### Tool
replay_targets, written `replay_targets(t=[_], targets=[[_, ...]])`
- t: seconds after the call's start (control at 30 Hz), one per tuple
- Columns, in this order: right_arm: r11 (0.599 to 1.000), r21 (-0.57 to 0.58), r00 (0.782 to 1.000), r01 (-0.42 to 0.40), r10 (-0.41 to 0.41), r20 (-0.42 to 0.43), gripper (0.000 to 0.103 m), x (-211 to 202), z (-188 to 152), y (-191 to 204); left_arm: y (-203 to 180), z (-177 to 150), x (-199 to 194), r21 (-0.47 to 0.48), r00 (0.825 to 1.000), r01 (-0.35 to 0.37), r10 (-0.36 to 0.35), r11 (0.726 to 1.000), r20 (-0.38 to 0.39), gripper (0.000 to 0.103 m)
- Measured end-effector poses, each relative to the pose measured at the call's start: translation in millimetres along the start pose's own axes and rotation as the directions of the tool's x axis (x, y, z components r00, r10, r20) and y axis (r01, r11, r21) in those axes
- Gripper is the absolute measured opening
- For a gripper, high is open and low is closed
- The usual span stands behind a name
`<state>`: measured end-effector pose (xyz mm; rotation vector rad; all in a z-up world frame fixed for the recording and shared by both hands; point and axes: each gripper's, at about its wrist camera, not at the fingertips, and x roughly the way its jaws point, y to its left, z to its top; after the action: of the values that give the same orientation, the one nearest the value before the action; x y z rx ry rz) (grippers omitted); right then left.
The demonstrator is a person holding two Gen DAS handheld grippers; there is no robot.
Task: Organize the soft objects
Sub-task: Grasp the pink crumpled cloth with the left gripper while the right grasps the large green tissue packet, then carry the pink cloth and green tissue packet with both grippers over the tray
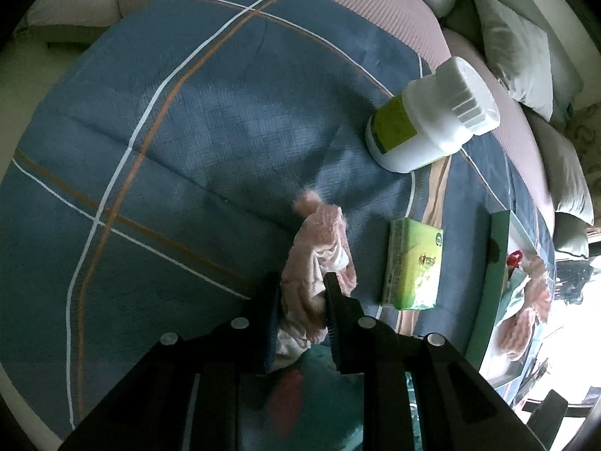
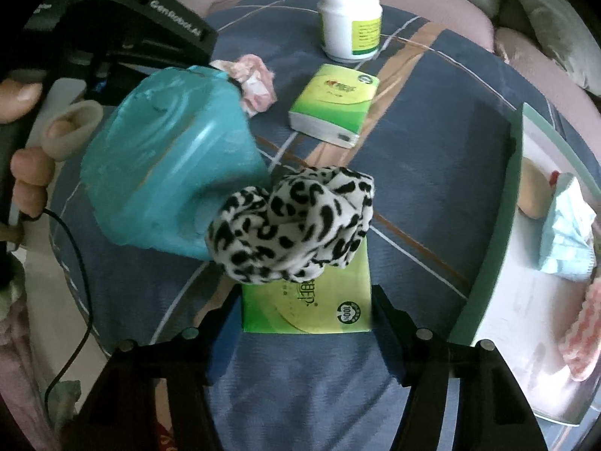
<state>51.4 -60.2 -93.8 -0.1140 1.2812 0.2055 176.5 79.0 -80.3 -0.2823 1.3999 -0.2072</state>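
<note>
In the left wrist view my left gripper [image 1: 300,293] is shut on a crumpled pink cloth [image 1: 319,240] just above the blue plaid blanket [image 1: 169,131]. The right wrist view shows that same gripper's teal body [image 2: 169,161] at upper left, with the pink cloth [image 2: 255,79] at its tip. My right gripper [image 2: 306,295] points down, and its fingers rest against both long sides of a green tissue pack [image 2: 306,312]. A black-and-white leopard-print cloth [image 2: 296,221] lies bunched on the pack's far end, beyond the fingertips.
A second green tissue pack [image 2: 334,101] and an upright white bottle [image 2: 349,11] sit farther back on the blanket. A green-rimmed white box [image 2: 499,225] at the right holds a light-blue cloth [image 2: 567,240] and a pink one [image 2: 582,338]. Grey pillows [image 1: 526,49] line the far edge.
</note>
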Motion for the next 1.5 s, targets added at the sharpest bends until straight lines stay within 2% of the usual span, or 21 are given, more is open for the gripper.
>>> replay_targets(t=[0.23,0.4,0.6,0.73,1.1,1.37,1.5], targets=[[1.000,0.030,1.000,-0.005,0.005,-0.002,0.066,-2,1,-5,12,3,4,-0.051,0.999,0.044,-0.044,0.998,0.009,0.018],[0.998,0.056,1.000,-0.017,0.016,0.022,0.066,-11,0,-13,22,1,-9,-0.082,0.997,0.060,-0.056,0.995,0.058,0.013],[0.998,0.064,0.998,-0.018,0.014,0.063,0.066,-28,-9,-18,32,-9,-35,-0.109,0.989,0.081,-0.066,0.991,0.132,0.012],[0.998,0.064,0.996,-0.019,0.013,0.091,0.066,-42,-12,-25,29,-17,-57,-0.108,0.978,0.095,-0.072,0.990,0.196,0.012],[0.988,0.153,0.991,0.027,-0.047,0.127,0.066,-70,-18,-78,5,-28,-121,-0.063,0.925,0.117,-0.086,0.991,0.370,0.012],[0.975,0.221,0.981,0.032,-0.073,0.178,0.066,-87,-23,-105,-27,-34,-141,0.004,0.898,0.121,-0.111,0.993,0.425,0.012],[0.967,0.253,0.973,0.028,-0.085,0.215,0.066,-102,-27,-117,-50,-36,-145,0.050,0.892,0.122,-0.131,0.991,0.433,0.012]])
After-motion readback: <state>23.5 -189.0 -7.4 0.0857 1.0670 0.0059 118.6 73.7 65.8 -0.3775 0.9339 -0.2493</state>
